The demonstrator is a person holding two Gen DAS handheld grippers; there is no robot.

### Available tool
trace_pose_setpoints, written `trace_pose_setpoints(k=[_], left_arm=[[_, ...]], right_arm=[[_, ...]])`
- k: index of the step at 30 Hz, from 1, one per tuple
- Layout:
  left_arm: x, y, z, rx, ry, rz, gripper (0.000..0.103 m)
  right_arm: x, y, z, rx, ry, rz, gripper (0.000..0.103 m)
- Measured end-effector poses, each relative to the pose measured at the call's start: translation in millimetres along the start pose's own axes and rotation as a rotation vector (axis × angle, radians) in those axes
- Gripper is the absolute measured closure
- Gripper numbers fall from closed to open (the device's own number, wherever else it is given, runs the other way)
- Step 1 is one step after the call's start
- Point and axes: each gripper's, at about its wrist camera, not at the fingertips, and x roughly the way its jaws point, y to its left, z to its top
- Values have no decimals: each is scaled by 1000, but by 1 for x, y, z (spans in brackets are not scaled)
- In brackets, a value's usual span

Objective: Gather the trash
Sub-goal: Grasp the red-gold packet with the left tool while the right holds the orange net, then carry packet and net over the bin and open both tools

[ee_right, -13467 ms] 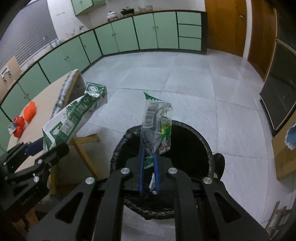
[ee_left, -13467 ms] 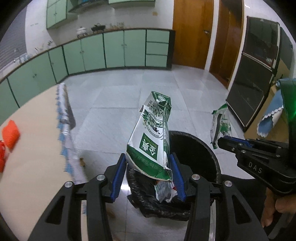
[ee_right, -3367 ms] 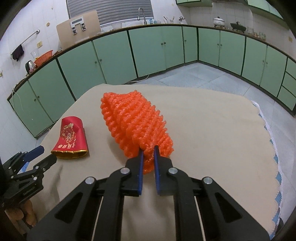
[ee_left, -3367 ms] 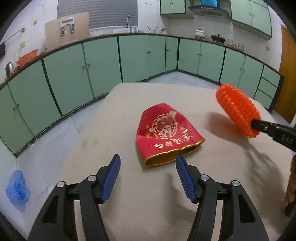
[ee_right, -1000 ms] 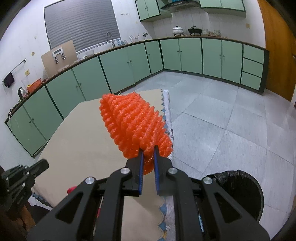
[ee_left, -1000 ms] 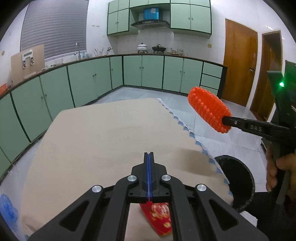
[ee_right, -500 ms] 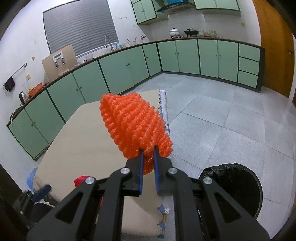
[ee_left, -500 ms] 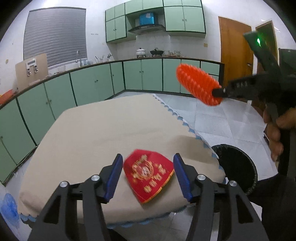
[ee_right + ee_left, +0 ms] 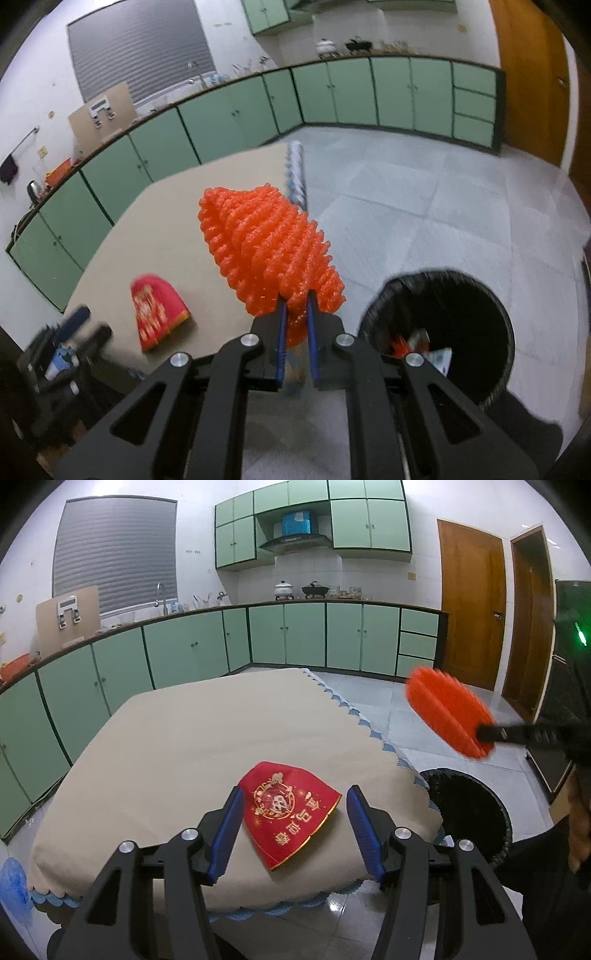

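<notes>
Your right gripper point(image 9: 295, 314) pinches the orange foam net sleeve point(image 9: 269, 254) mid-frame; your left gripper point(image 9: 291, 830) gapes wide around the flat red gold-printed packet point(image 9: 291, 808), untouched.

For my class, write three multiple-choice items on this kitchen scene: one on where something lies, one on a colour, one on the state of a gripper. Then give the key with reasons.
1. Where does the flat red packet with gold print lie?
A. on the beige tablecloth
B. in the black bin
C. on the floor

2. What colour is the foam net sleeve in the right gripper?
A. blue
B. orange
C. white

3. How does the left gripper stand?
A. shut on the packet
B. shut on nothing
C. open, fingers either side of the packet

Key: 1 A, it rests near the cloth's edge. 2 B, bright orange in both views. 3 C, gaps show between both fingers and the packet.
</notes>
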Motion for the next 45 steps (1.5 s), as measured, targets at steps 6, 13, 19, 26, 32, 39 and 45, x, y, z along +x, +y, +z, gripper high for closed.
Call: trace_pose_setpoints(k=[6, 13, 19, 26, 32, 39, 45], left_arm=[[9, -4, -10, 3, 32, -7, 46], [30, -6, -28, 21, 99, 1, 46], [52, -2, -36, 15, 158, 45, 46], [66, 12, -35, -54, 196, 4, 99], [45, 9, -24, -59, 122, -48, 100], [34, -2, 1, -63, 80, -83, 100], [34, -30, 20, -23, 59, -129, 100]], right_arm=[[-9, -32, -26, 51, 22, -51, 94], [0, -62, -36, 119, 25, -95, 94], [8, -70, -36, 131, 40, -99, 94], [13, -74, -35, 131, 58, -101, 94], [9, -73, -31, 125, 54, -110, 94], [-4, -76, -27, 129, 26, -126, 94], [-16, -86, -26, 152, 1, -148, 94]])
